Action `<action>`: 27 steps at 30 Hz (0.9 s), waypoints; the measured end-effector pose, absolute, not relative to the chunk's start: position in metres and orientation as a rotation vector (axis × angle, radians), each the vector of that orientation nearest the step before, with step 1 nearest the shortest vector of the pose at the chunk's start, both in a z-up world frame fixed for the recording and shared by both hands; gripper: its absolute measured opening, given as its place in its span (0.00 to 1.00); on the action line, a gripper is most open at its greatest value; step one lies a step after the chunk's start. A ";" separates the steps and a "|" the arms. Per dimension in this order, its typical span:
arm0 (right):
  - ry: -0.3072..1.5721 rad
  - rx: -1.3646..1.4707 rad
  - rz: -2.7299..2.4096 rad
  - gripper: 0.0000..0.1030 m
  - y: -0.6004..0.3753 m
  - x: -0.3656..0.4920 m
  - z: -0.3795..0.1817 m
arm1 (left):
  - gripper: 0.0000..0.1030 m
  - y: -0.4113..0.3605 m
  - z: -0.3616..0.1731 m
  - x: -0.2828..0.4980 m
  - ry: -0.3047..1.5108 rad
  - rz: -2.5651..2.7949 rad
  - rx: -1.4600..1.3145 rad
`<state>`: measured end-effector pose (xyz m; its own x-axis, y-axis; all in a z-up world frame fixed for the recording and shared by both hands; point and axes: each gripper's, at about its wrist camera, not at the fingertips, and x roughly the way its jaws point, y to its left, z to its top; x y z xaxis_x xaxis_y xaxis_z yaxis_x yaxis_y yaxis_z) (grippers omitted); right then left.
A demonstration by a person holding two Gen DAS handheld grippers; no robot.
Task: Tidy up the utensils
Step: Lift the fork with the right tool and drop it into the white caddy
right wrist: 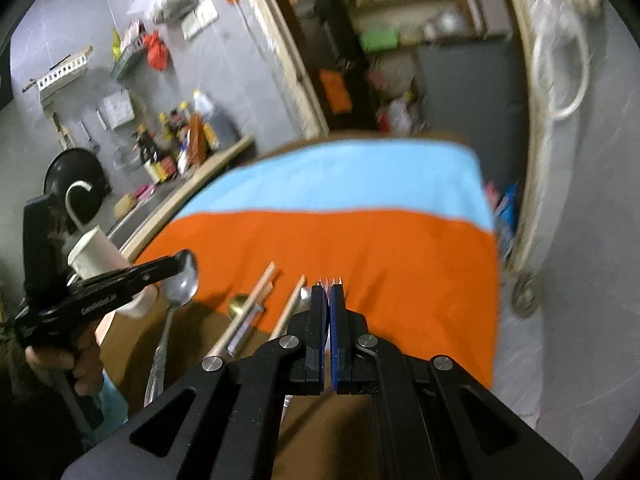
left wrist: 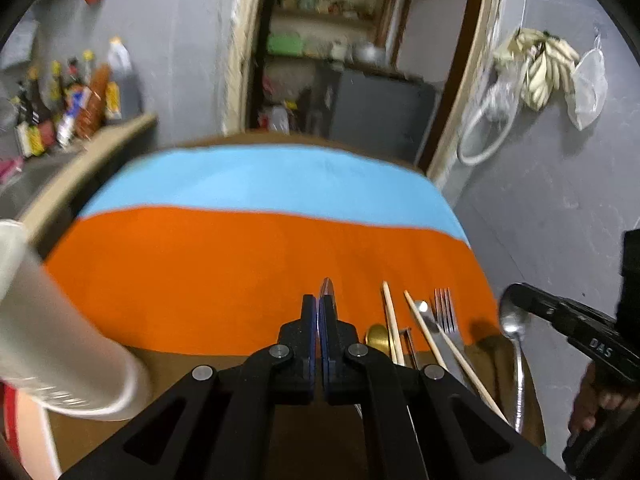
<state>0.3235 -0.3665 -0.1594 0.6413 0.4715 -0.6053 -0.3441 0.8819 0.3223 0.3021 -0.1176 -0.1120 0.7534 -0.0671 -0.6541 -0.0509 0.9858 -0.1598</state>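
My left gripper (left wrist: pixel 320 300) is shut on a steel spoon; its bowl edge (left wrist: pixel 326 286) pokes out past the fingertips. The right wrist view shows that gripper (right wrist: pixel 180 266) holding the spoon (right wrist: pixel 182 284) above the table's near left. My right gripper (right wrist: pixel 329 290) is shut with nothing visible between its pads, above the fork (right wrist: pixel 330 281). It shows in the left wrist view (left wrist: pixel 516 296) beside a steel spoon (left wrist: pixel 514 320). Two chopsticks (left wrist: pixel 390 320) (left wrist: pixel 424 328), a fork (left wrist: pixel 446 312), a gold spoon (left wrist: pixel 378 338) and a knife lie at the orange cloth's near edge (left wrist: pixel 240 280).
A white cup (left wrist: pixel 48 340) stands at the near left of the brown table; it also shows in the right wrist view (right wrist: pixel 96 256). A blue cloth (left wrist: pixel 260 184) covers the far half. Sauce bottles (left wrist: pixel 72 100) stand on a counter left. A doorway lies beyond.
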 end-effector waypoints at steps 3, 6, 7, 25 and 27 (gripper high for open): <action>0.665 0.141 0.387 0.02 -0.359 0.306 -0.130 | 0.02 -0.115 -0.092 0.287 0.643 0.014 -0.163; 0.577 0.076 0.294 0.02 -0.348 0.289 -0.098 | 0.02 -0.107 -0.069 0.273 0.562 0.031 -0.159; 0.536 0.036 0.247 0.02 -0.340 0.279 -0.085 | 0.02 -0.103 -0.060 0.268 0.536 0.029 -0.162; 0.218 -0.044 0.134 0.02 -0.181 0.222 0.047 | 0.02 0.072 0.038 0.197 0.237 0.208 -0.142; 0.196 -0.049 0.151 0.02 -0.159 0.225 0.050 | 0.02 0.096 0.040 0.195 0.216 0.255 -0.152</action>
